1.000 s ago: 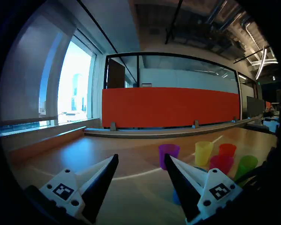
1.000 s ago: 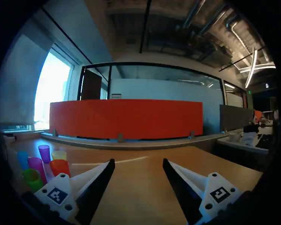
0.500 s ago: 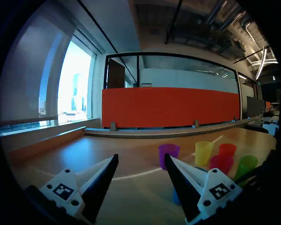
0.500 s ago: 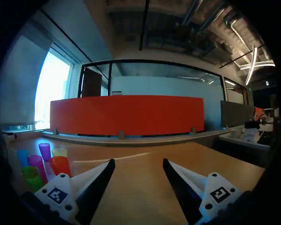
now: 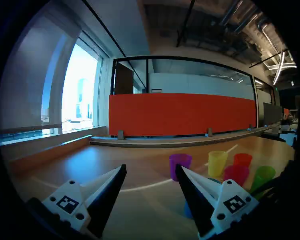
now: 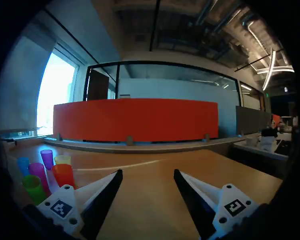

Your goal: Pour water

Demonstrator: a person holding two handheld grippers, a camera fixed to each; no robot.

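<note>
Several coloured plastic cups stand together on a wooden table (image 5: 142,204). In the left gripper view the purple cup (image 5: 180,165), yellow cup (image 5: 217,163), red cup (image 5: 243,159), pink cup (image 5: 236,175) and green cup (image 5: 263,177) lie ahead and right, with a blue cup (image 5: 187,209) partly hidden behind the right finger. My left gripper (image 5: 150,182) is open and holds nothing. In the right gripper view the same cluster sits at far left: green cup (image 6: 33,189), orange-red cup (image 6: 63,175), pink cup (image 6: 39,172), purple cup (image 6: 47,158). My right gripper (image 6: 147,182) is open, empty, over bare table.
A long orange partition (image 5: 182,114) with glass above it closes the table's far edge. Bright windows (image 5: 80,94) and a ledge run along the left. Desks with clutter (image 6: 266,146) stand at the far right beyond the table.
The right gripper's view has tilted slightly downward, so the partition and cups sit higher in it. The left gripper has stayed still.
</note>
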